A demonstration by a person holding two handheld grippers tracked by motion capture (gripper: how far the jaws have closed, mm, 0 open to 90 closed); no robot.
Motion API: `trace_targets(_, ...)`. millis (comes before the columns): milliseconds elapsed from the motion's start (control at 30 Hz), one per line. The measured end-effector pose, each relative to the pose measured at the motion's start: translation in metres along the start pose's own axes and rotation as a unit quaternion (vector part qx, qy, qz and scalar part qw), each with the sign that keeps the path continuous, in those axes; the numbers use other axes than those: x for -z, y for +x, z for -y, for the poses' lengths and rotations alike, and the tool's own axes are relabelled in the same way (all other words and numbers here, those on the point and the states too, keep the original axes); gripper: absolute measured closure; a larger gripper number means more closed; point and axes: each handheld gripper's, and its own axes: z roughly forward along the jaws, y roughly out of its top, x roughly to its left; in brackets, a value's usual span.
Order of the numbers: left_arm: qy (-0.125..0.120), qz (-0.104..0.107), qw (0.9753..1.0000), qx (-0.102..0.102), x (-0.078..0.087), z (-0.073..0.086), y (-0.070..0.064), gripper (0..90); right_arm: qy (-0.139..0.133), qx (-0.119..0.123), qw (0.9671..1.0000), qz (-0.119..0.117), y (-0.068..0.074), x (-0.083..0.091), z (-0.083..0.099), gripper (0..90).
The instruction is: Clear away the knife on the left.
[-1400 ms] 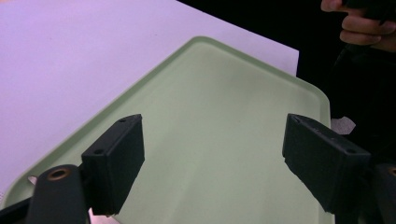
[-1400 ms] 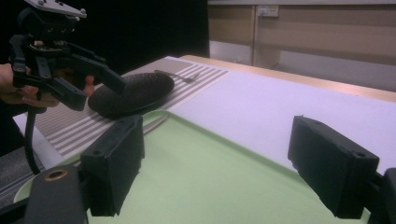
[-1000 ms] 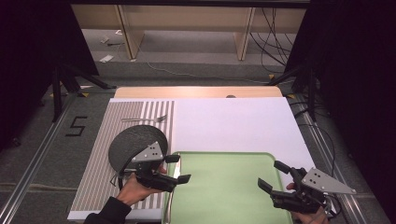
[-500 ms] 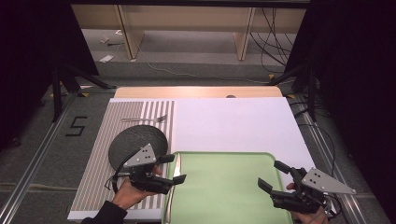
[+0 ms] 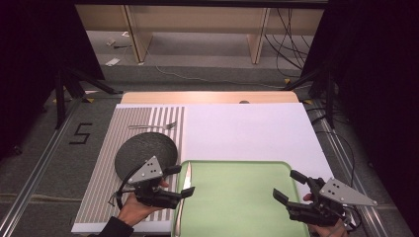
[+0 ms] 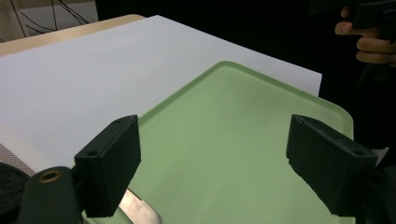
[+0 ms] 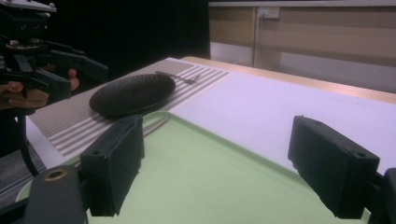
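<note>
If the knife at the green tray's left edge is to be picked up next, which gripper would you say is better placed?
Left, probably. The left gripper hangs open right beside the knife, whereas the right gripper sits across the tray.

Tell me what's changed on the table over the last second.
The left tongs drew back toward the person and slightly left, uncovering the knife that lies along the left rim of the green tray. They stay open, holding nothing. The right tongs, the dark plate and the fork have not moved.
</note>
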Motion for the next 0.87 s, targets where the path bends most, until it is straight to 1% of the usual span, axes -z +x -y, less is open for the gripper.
trace_targets(133, -0.002, -0.004, 1.0, 0.003, 0.0038, 0.0017, -0.0019, 17.3, 0.0, 0.0, 1.0, -0.001, 0.0005, 0.0005, 0.0, 19.3)
trace_targets(300, -0.002, -0.008, 1.0, -0.003, 0.0052, 0.0034, -0.0043, 16.6, 0.0, -0.001, 1.0, -0.001, 0.0005, 0.0005, 0.0, 19.2)
trace_targets(567, 0.001, -0.012, 0.9999, -0.006, 0.0039, 0.0037, -0.0027, 16.5, 0.0, 0.0, 1.0, -0.002, 0.0004, 0.0002, 0.0, 19.2)
trace_targets(867, 0.003, -0.01, 0.9999, -0.005, 0.003, 0.0036, -0.003, 16.4, 0.0, 0.0, 1.0, -0.002, 0.0004, 0.0002, 0.0, 19.2)
